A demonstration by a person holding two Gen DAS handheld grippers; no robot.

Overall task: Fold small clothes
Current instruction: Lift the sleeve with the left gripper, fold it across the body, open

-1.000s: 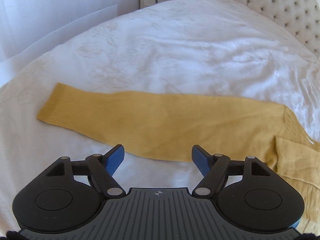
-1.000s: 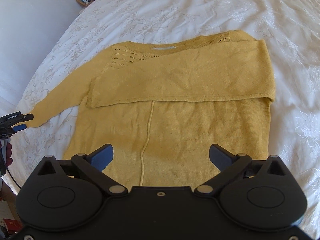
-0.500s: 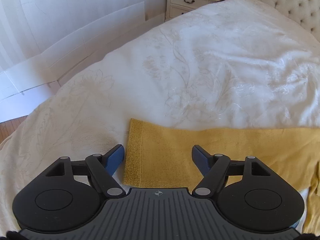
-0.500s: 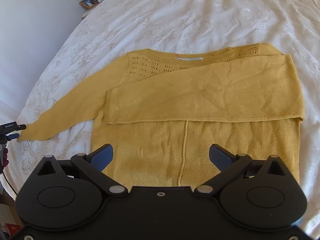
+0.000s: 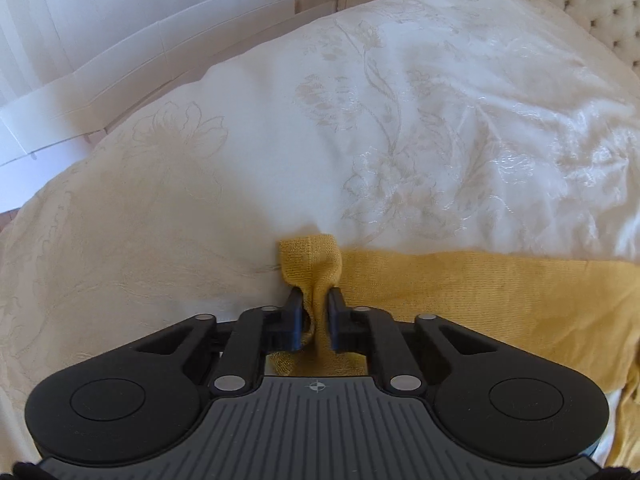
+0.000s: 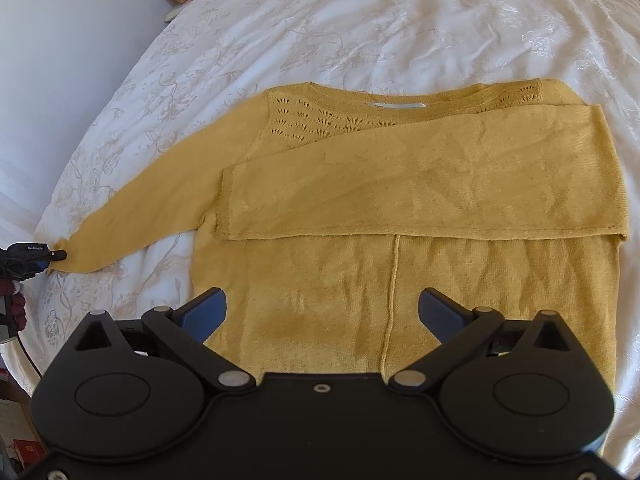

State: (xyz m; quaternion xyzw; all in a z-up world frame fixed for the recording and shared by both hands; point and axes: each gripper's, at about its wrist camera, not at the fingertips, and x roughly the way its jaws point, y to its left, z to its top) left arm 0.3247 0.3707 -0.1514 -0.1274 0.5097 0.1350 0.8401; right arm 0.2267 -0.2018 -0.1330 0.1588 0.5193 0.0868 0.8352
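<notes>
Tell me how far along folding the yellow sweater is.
Done: one sleeve already lies folded across the sweater body. In hand: the left gripper is closing on the cuff of the other, still outstretched sleeve. Left: bring that sleeve over, then fold the body. The right gripper hangs open, empty, over the lower body.

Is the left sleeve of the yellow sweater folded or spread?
Spread: the left sleeve lies straight out on the bed, not over the body.

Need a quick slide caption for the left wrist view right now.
Left gripper closing on the bunched cuff of a yellow sweater's sleeve, laid across a white floral bedspread.
</notes>
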